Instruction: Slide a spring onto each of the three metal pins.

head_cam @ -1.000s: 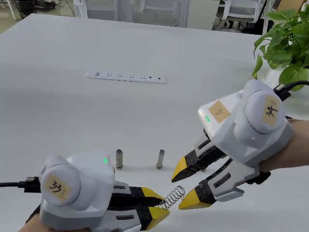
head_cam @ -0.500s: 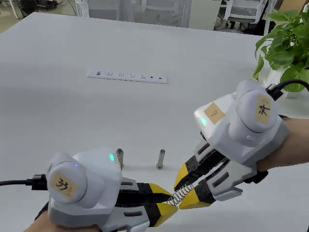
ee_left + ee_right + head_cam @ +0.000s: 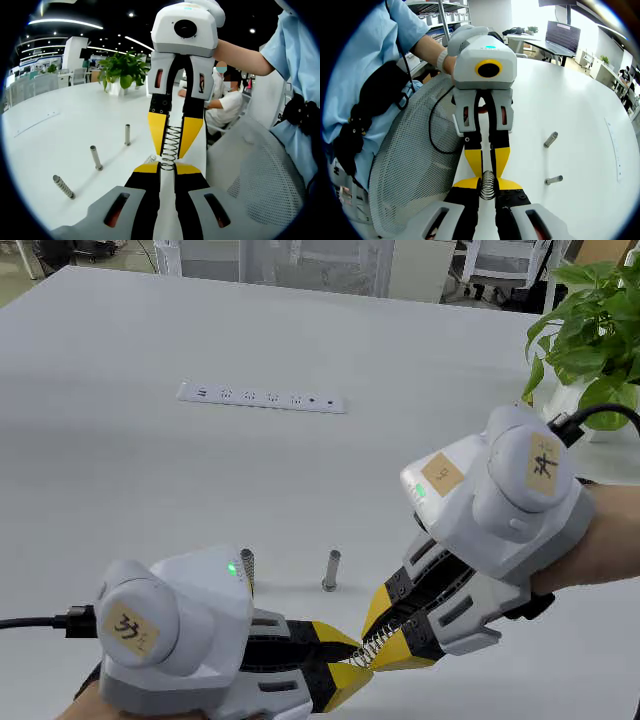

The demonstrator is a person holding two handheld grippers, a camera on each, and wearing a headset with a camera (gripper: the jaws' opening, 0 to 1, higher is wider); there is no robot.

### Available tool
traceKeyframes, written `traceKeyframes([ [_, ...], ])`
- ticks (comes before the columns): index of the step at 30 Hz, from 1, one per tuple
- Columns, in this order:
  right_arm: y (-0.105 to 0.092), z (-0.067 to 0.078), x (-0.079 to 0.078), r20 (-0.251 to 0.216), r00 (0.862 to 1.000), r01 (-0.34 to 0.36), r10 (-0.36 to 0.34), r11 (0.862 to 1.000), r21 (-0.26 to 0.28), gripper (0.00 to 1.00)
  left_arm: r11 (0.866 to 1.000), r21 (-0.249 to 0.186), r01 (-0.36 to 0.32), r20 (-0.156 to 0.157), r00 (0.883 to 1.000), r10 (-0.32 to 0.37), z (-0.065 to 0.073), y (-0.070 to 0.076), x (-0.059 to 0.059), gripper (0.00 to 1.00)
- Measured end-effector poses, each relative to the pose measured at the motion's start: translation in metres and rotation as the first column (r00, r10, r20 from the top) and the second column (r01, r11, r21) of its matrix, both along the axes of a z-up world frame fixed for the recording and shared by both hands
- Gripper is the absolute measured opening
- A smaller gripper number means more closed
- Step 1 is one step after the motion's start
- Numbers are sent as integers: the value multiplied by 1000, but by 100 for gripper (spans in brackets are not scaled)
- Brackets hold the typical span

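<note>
Spring of thin coiled metal wire point(image 3: 376, 642) is held off the white tabletop point(image 3: 150, 470) between your two grippers; it runs in a short line from one pair of tips to the other. Your left gripper point(image 3: 356, 659), white body with black fingers and yellow tips, comes in from the lower left of the head view; its jaws are pinched together on the near end of the spring. Your right gripper point(image 3: 379, 640), same build, reaches down from the right; its yellow tips press the coils from both sides, so it grips the spring too. The tips of both grippers almost meet.

Three short upright grey metal pins stand in a row on the table beyond the grippers. The leftmost pin point(image 3: 247, 563) already wears a coil and is partly hidden behind the left gripper; the middle pin point(image 3: 331, 569) is bare; the third pin point(image 3: 127, 134), bare too, shows in the left gripper view. The held spring is near the pins, touching none.

A flat white power strip point(image 3: 260, 397) lies further back; a leafy green potted plant point(image 3: 590, 330) sits at the far right.
</note>
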State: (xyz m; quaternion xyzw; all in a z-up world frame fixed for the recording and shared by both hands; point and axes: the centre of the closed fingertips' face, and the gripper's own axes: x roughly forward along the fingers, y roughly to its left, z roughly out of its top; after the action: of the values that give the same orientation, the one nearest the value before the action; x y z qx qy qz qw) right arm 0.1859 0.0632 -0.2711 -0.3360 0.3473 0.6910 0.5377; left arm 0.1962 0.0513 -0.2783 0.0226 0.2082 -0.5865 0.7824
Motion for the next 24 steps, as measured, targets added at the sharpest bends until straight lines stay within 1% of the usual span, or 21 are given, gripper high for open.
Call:
traceKeyframes([
  [2,0,0,0,5,1000,-2,2,1000,1,7,1000,-2,-2,1,1000,2,0,0,0,6],
  [6,-1,0,0,-9,1000,11,-11,1000,-6,7,1000,-2,4,4,1000,-4,0,-1,-1,6],
  [9,-1,0,-1,-11,1000,8,-8,1000,-11,7,1000,0,10,4,1000,-10,0,-2,-2,6],
  [15,-1,-2,0,-4,1000,4,-4,1000,-18,7,1000,4,8,21,1000,-8,-1,-1,-1,7],
  [17,0,-2,-1,-7,1000,3,-3,1000,-20,7,1000,1,8,18,1000,-8,-2,0,-2,7],
  [20,1,-3,0,-3,1000,1,-1,1000,-23,7,1000,-2,0,23,1000,0,-3,1,-1,7],
  [24,2,-3,3,10,1000,2,-2,1000,-26,7,1000,0,-15,28,1000,15,-4,4,1,7],
])
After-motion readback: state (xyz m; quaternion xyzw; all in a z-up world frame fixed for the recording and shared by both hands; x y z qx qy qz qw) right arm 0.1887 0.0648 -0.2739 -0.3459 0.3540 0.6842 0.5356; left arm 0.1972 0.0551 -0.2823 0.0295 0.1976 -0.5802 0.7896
